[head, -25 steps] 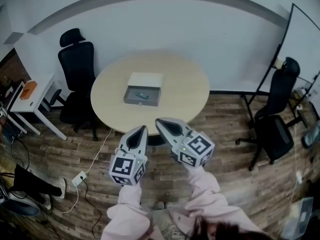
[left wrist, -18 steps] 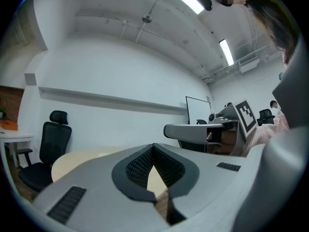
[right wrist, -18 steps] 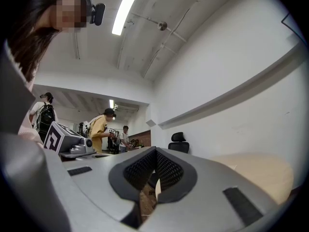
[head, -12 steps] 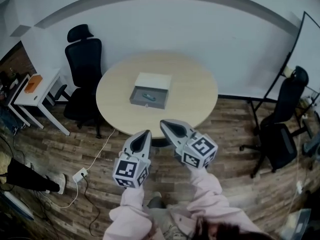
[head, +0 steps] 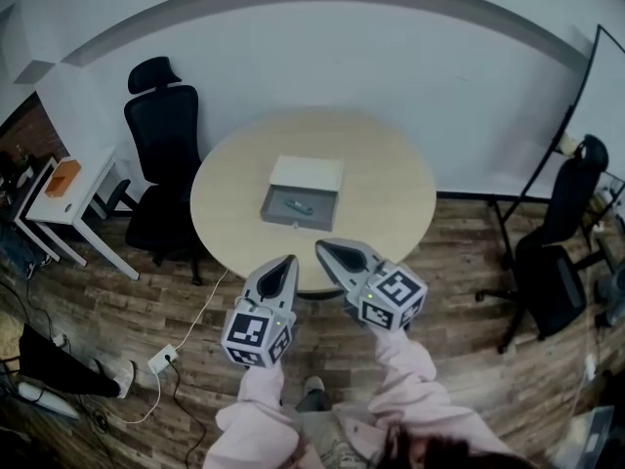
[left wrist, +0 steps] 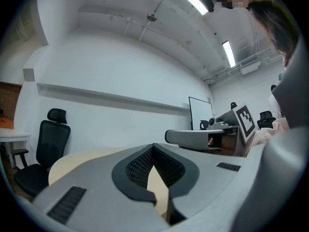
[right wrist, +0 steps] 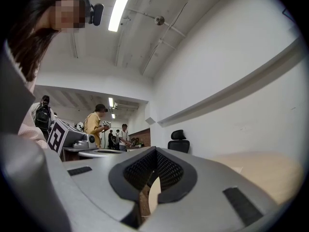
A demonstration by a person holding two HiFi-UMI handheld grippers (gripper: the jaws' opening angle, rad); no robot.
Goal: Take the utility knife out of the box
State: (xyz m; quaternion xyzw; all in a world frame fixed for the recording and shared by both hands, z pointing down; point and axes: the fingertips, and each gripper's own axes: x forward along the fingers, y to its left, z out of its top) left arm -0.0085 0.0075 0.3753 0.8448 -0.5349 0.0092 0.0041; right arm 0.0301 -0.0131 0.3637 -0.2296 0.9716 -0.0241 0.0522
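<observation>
Head view has us standing at a round, pale tabletop [head: 386, 198] with a gripper in each hand, our pink sleeves [head: 405, 360] low in the picture. The box [head: 293, 222] sits near the middle of the tabletop. It is open, with its white lid [head: 307, 173] lying at the far side and touching the grey tray. The utility knife [head: 296, 204], a small teal shape, lies inside the tray, roughly in its middle.

We hold the left gripper [head: 283, 267] and the right gripper [head: 330, 250] side by side, close together. Both point toward the tabletop, and their tips show against its near edge, well apart from the box. In the left gripper view the jaws meet at their tips with nothing between them. In the right gripper view the jaws are likewise closed and empty. Neither gripper touches the box or the knife.

Round about, a black office chair [head: 161, 164] stands to the left of the tabletop. Beyond it is a white side desk [head: 83, 208] carrying an orange object [head: 62, 177]. On the wooden floor [head: 459, 291] a white power strip [head: 162, 360] lies with its cable running toward the tabletop's base. Two more black chairs [head: 557, 252] and a whiteboard [head: 598, 96] stand at the right.
</observation>
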